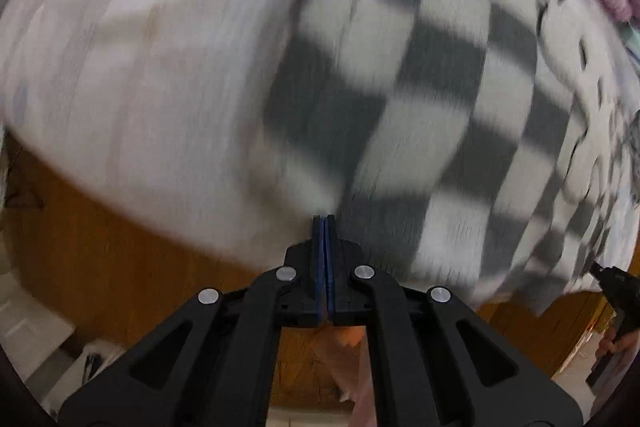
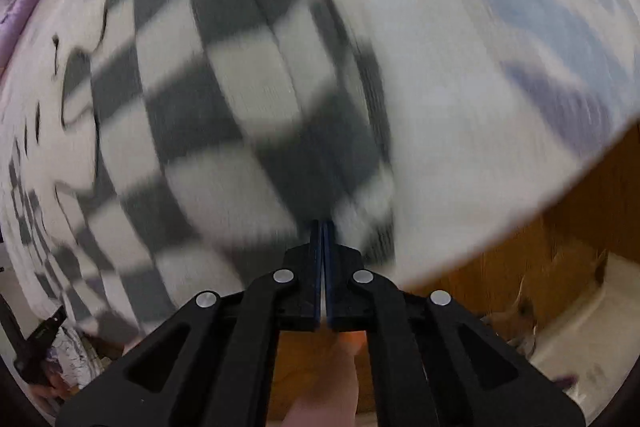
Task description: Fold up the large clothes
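White bedding over a brown wooden bed frame [image 1: 120, 259], with both claws at its near edge.

Your left gripper [image 1: 324, 217] is clenched on the near edge of the soft grey-and-white checkered garment [image 1: 400, 87], and your right gripper [image 2: 322, 222] is pinched shut on that same edge further along. From there the cloth runs away from you across the white printed bedsheet [image 2: 480, 87], flat but blurred. Both views are smeared, so finer creases can't be judged. Keep both grips level and equally taut, carry the edge over in one arc, and let the fold line land straight along the checks.
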Demonstrator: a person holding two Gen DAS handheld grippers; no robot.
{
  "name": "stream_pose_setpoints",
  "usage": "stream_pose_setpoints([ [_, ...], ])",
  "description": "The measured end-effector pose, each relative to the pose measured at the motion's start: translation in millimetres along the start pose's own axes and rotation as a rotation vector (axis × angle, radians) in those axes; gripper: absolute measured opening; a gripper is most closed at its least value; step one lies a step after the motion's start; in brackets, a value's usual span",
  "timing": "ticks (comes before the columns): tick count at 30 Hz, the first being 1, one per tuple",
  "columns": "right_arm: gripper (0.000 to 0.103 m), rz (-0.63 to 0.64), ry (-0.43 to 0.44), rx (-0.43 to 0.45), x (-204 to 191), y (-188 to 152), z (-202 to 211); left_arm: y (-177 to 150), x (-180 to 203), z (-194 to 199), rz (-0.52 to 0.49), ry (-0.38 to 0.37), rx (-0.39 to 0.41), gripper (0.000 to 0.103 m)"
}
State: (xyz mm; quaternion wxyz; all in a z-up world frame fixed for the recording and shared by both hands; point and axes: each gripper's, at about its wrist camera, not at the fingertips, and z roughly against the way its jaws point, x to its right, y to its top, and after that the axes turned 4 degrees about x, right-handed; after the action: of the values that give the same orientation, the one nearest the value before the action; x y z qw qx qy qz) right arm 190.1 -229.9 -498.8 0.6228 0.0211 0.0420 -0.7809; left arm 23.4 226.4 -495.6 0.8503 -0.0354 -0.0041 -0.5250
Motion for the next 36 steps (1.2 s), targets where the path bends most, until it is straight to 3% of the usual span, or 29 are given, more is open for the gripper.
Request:
stream_pose_setpoints([
  [1, 0.003, 0.018, -0.015, -0.023, -12.1, 5.3, 6.1, -2.7, 4.8, -5.4, -0.014, 0.028, -0.069, 0.004],
  [2, 0.007, 0.024, -0.005, -0.012, -21.3, 10.9, 12.3, -3.9, 14.0, -0.1, -0.049, 0.027, -0.058, 0.004],
  [5, 0.007, 0.079, 0.105, 0.114, -78.5, 44.1, 44.1, 12.2, 49.5, 31.8, -0.139, -0.044, 0.082, 0.004],
  [6, 0.007, 0.103, 0.134, 0.118, -94.7, 52.0, 46.2, 21.9, 64.8, 38.8, -0.157, -0.078, 0.113, 0.004],
  [7, 0.007, 0.153, 0.179, 0.111, -125.7, 64.5, 45.2, 33.1, 81.7, 44.5, -0.171, -0.128, 0.148, 0.004],
  [9, 0.007, 0.212, 0.188, 0.1, -162.2, 76.1, 35.6, 49.2, 108.7, 44.7, -0.196, -0.184, 0.182, 0.004],
  [11, 0.007, 0.238, 0.19, 0.014, -192.5, 75.1, 7.0, 59.6, 142.5, 24.7, -0.232, -0.199, 0.149, 0.004],
  [14, 0.007, 0.251, 0.157, -0.084, -174.6, 25.6, -21.2, 36.4, 155.8, -21.9, -0.24, -0.176, -0.006, 0.003],
  [16, 0.004, 0.255, 0.141, -0.149, -165.7, -4.1, -34.5, 13.6, 148.6, -32.1, -0.211, -0.194, -0.059, 0.003],
  [17, 0.004, 0.238, 0.146, -0.161, -158.5, -20.8, -39.4, -1.4, 143.9, -40.5, -0.176, -0.229, -0.12, 0.003],
  [19, 0.003, 0.184, 0.169, -0.131, -147.2, -34.3, -36.6, -22.0, 136.0, -54.5, -0.119, -0.227, -0.18, 0.003],
  [22, 0.004, 0.118, 0.185, -0.24, -136.6, -34.0, -41.5, -27.6, 135.1, -50.4, -0.126, -0.209, -0.156, 0.004],
  [25, 0.004, 0.107, 0.203, -0.296, -134.1, -29.5, -40.2, -17.6, 148.3, -32.2, -0.197, -0.185, -0.117, 0.004],
  [26, 0.005, 0.101, 0.207, -0.301, -128.4, -26.7, -37.3, -13.2, 151.0, -25.8, -0.209, -0.179, -0.098, 0.007],
  [27, 0.007, 0.091, 0.214, -0.306, -121.6, -18.5, -31.5, -10.4, 154.0, -21.5, -0.216, -0.177, -0.089, 0.02],
  [28, 0.016, 0.081, 0.235, -0.315, -120.2, -11.4, -25.7, -6.5, 158.4, -16.4, -0.224, -0.175, -0.081, 0.035],
  [31, 0.065, 0.091, 0.284, -0.317, -130.5, 11.9, -15.5, 9.2, 167.4, 3.6, -0.277, -0.163, -0.046, 0.037],
  [36, 0.076, 0.094, 0.239, -0.272, -127.3, 53.9, 23.8, 48.2, 190.8, 41.9, -0.335, -0.161, -0.008, 0.052],
])
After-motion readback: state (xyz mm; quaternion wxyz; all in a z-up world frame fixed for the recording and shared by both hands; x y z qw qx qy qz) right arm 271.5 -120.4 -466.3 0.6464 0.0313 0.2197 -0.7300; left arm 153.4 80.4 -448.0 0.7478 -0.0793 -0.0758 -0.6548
